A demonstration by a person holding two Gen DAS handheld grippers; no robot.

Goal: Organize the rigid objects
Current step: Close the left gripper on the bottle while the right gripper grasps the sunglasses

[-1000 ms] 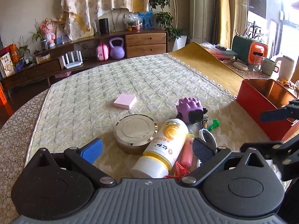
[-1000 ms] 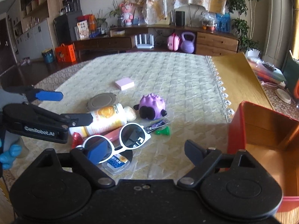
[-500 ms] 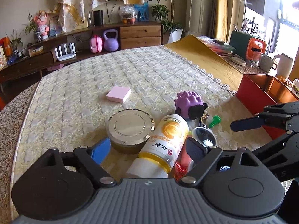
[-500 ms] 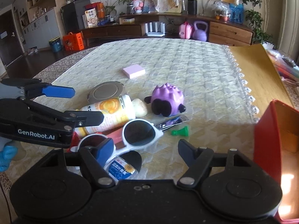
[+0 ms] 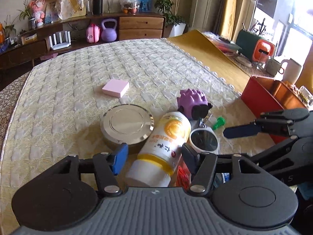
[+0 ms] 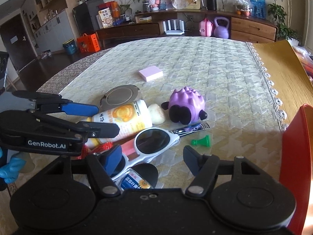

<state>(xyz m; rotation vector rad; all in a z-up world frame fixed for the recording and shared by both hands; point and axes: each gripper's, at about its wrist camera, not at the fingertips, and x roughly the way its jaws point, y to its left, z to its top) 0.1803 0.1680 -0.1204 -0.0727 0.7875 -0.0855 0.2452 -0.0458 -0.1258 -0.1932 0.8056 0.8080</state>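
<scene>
I held a gripper in each hand over a quilted cream tablecloth point(image 5: 82, 74). My left gripper point(image 5: 154, 156) had its fingers spread wide and gripped nothing; between them, on its side, lay a white bottle with a yellow band point(image 5: 162, 146), its cap end toward me. Just beside the bottle on the left sat a round metal tin point(image 5: 126, 126), lid on. Farther back, apart from the pile, lay a pink pad point(image 5: 115, 87).

My right gripper point(image 6: 154, 156) was likewise wide open and empty. White-framed sunglasses point(image 6: 152, 143) lay between and just ahead of its fingers, one lens touching the bottle's side. A small packet with a blue sunflower label point(image 6: 135, 182) lay under the glasses, close to the camera. Beyond the sunglasses rested nail clippers point(image 6: 190, 130), a green chess pawn point(image 6: 201, 142), and a purple spiky toy point(image 6: 185, 107), all near each other. A pale rounded lump point(image 6: 156, 113) touched the bottle's base. A red box point(image 5: 260, 101) stood open at the right edge of the table.
</scene>
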